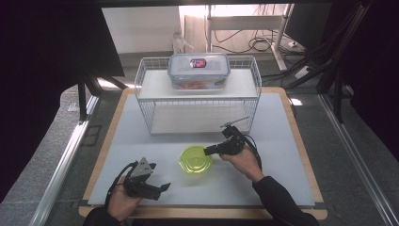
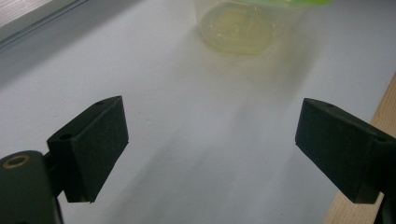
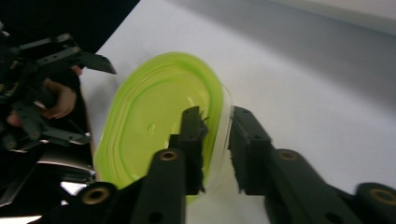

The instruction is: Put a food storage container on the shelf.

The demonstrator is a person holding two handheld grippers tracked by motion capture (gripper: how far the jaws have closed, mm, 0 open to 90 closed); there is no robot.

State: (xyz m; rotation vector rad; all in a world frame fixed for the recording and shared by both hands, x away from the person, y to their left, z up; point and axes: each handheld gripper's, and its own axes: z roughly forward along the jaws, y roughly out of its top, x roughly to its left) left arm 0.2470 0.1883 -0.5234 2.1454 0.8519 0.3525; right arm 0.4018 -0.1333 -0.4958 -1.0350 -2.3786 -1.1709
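Near the middle of the white mat [image 1: 282, 179], in front of the wire rack [image 1: 197, 99], a lime-green lidded tub [image 1: 195, 160] is seen — translucent, oval. Its right rim is pinched by the right gripper [image 1: 208, 150], jaws astride the edge, reaching in from the right. The left gripper [image 1: 162, 187] is held wide open, empty — farther off, lower left.

Ahead of the left gripper [image 1: 162, 187] the grey mat [image 1: 282, 141] lies bare up to the green-lidded tub [image 1: 195, 160]. Beyond the right gripper [image 1: 207, 150], the wire rack [image 1: 197, 94] blocks the way; beside it, open mat.
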